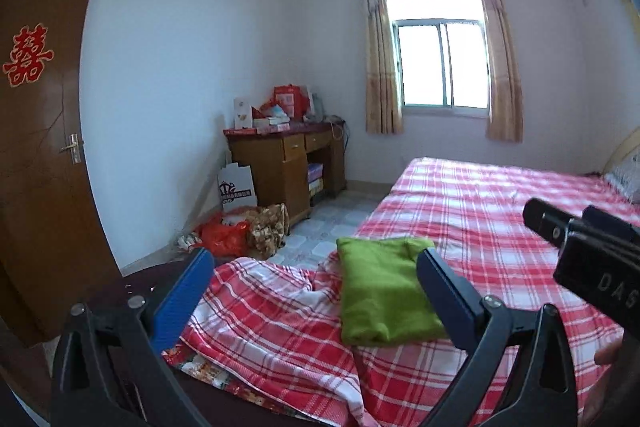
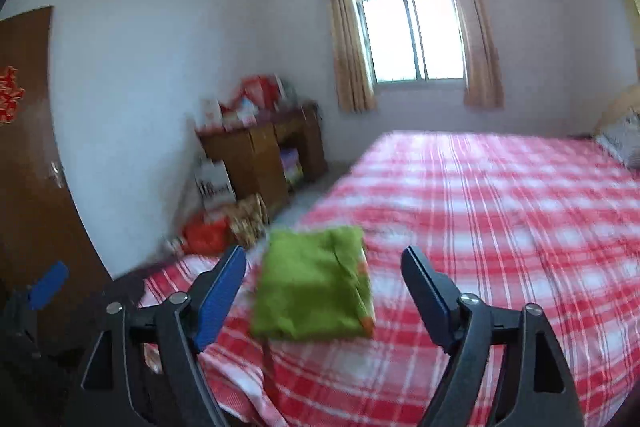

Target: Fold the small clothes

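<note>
Bed (image 2: 500, 227), red plaid sheet, fills room ahead of both jaws. Folded green garment (image 2: 314, 291) lies on near corner, flat, long axis running away from jaws. Right gripper (image 2: 324, 291): jaws wide apart, empty, garment dead ahead and below, untouched. Left gripper (image 1: 316, 291): jaws apart, empty, garment ahead toward right finger.

The right gripper (image 2: 324, 291) hung above the bed (image 2: 500, 227) with its jaws wide apart and nothing between them. A folded green cloth (image 2: 312, 291) lay flat on the red checked sheet near the bed's corner. Far off stood a wooden desk (image 2: 260, 151), a window (image 2: 412, 39) and a brown door (image 2: 28, 155).
</note>
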Motion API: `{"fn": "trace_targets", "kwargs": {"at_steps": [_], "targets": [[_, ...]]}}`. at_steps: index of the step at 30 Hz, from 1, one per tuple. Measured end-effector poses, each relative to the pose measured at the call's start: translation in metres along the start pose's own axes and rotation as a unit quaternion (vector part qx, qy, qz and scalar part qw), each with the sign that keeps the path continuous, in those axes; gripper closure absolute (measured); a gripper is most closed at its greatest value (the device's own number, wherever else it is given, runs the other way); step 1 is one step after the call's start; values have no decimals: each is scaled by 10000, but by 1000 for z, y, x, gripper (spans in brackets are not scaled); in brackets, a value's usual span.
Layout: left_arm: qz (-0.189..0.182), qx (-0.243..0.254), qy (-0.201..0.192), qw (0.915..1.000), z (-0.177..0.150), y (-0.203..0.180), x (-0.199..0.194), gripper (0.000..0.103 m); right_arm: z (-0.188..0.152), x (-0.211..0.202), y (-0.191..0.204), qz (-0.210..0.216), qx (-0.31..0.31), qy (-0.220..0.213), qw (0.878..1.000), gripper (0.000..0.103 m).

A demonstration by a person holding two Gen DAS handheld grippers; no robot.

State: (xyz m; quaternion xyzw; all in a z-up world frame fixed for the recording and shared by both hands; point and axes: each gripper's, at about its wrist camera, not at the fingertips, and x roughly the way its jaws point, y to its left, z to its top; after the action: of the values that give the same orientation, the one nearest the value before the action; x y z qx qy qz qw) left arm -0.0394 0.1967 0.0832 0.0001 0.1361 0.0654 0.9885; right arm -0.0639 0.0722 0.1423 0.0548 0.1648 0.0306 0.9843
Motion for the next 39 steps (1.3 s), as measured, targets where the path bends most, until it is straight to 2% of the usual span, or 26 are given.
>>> {"fn": "trace_targets", "kwargs": {"at_steps": [3, 8, 13, 20, 39], "targets": [[10, -99, -22, 9999, 0, 6, 1, 0, 2, -10, 12, -5, -162, -405, 9990, 14], [12, 61, 89, 9999, -6, -1, 8, 0, -14, -8, 13, -129, -200, -542, 9982, 13], [-109, 128, 217, 9996, -11, -11, 12, 0, -21, -1, -3, -359, 35, -376, 9986, 13], [-156, 168, 256, 9994, -12, -16, 11, 0, -27, 3, -23, -460, 253, -292, 9982, 13], [-184, 119, 310, 9993, -13, -19, 12, 0, -30, -1, -22, -519, 268, -375, 9976, 13]]}}
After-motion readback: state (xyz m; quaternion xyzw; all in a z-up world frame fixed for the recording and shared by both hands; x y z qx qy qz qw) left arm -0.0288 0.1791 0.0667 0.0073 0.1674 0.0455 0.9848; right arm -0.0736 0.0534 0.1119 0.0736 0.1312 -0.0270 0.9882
